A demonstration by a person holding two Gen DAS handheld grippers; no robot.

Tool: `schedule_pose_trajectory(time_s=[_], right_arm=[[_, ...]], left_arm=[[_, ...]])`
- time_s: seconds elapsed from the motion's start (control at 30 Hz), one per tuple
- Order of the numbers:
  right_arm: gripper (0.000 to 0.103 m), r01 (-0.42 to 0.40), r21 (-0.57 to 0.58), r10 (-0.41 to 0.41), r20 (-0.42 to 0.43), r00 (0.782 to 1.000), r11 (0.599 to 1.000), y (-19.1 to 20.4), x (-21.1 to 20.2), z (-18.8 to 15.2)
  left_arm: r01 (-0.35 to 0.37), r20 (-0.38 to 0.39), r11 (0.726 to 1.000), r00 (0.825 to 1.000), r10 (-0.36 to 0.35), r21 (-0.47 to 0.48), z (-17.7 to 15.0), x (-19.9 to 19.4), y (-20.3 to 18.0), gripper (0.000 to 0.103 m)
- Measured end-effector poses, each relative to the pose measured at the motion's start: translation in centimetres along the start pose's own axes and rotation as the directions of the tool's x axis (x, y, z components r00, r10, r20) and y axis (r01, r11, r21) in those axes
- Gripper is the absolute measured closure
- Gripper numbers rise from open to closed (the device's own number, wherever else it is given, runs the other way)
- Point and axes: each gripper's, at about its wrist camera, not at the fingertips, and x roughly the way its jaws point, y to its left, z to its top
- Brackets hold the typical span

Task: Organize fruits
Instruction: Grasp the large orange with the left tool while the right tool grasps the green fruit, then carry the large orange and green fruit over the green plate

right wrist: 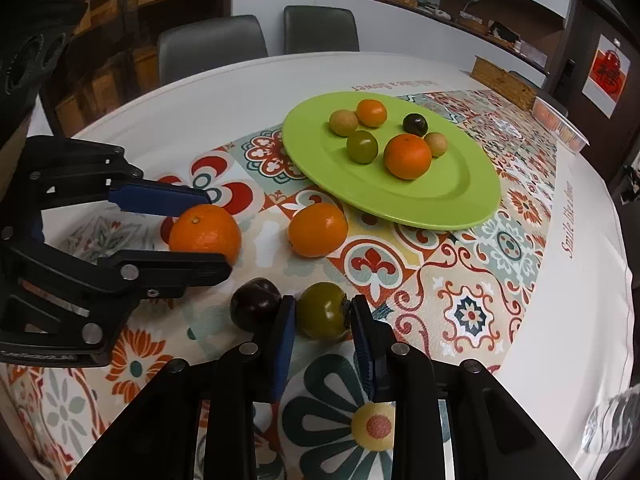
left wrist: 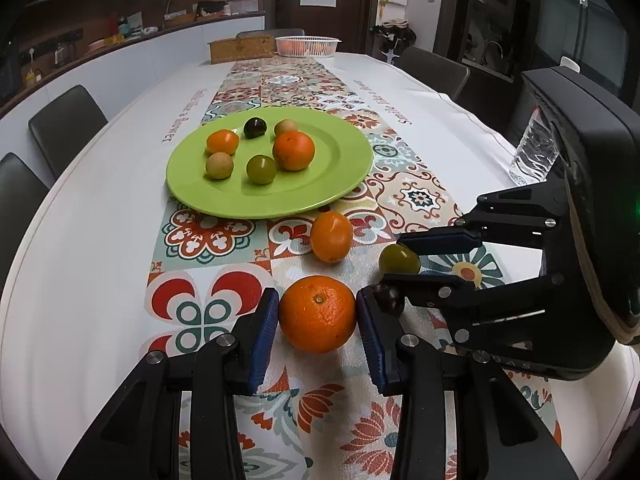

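An orange (left wrist: 318,314) lay on the tablecloth (left wrist: 120,216) before the green plate (left wrist: 344,176), clamped by the left gripper (left wrist: 317,320). Beside it the right gripper (right wrist: 322,320) clamped a green fruit (right wrist: 322,316), a dark plum (right wrist: 255,309) touching one finger.

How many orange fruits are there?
4: two on the green plate, a big one and a small one; two on the tablecloth, one loose, one between the left gripper fingers.

Six small fruits sit on the green plate (left wrist: 340,184) mid-table; a large orange (left wrist: 318,314), smaller orange (left wrist: 331,236), green plum (right wrist: 322,311) and dark plum (right wrist: 255,304) lie on the table's near part.
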Motion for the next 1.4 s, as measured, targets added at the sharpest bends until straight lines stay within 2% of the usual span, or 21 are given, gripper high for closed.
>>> schedule_pose_trajectory(time_s=[0.47, 0.87, 1.23, 1.4], right_arm=[[0.074, 0.037, 0.084, -0.045, 0.099, 0.994, 0.996, -0.2, -3.7, 1.0], [0.074, 0.069, 0.178, -0.106, 0.211, 0.972, 0.982, -1.3, -7.3, 3.6], [0.074, 0.104, 0.213, -0.154, 0.231, 0.961, 0.971, -3.2, -7.8, 6.3], [0.074, 0.101, 0.245, -0.157, 0.22, 0.963, 0.964, -4.6, -6.9, 7.6]], left_arm=[[-0.018, 0.081, 1.0, 0.997, 0.017, 0.004, 1.4, -2.9, 0.2, 0.064], [-0.021, 0.169, 1.0, 0.985, 0.019, 0.015, 4.4, -5.5, 0.7, 0.064], [0.0, 0.187, 1.0, 0.982, -0.001, 0.007, 8.7, -4.6, 2.4, 0.064], [0.009, 0.175, 1.0, 0.985, -0.01, 0.004, 10.7, -3.3, 3.4, 0.064]])
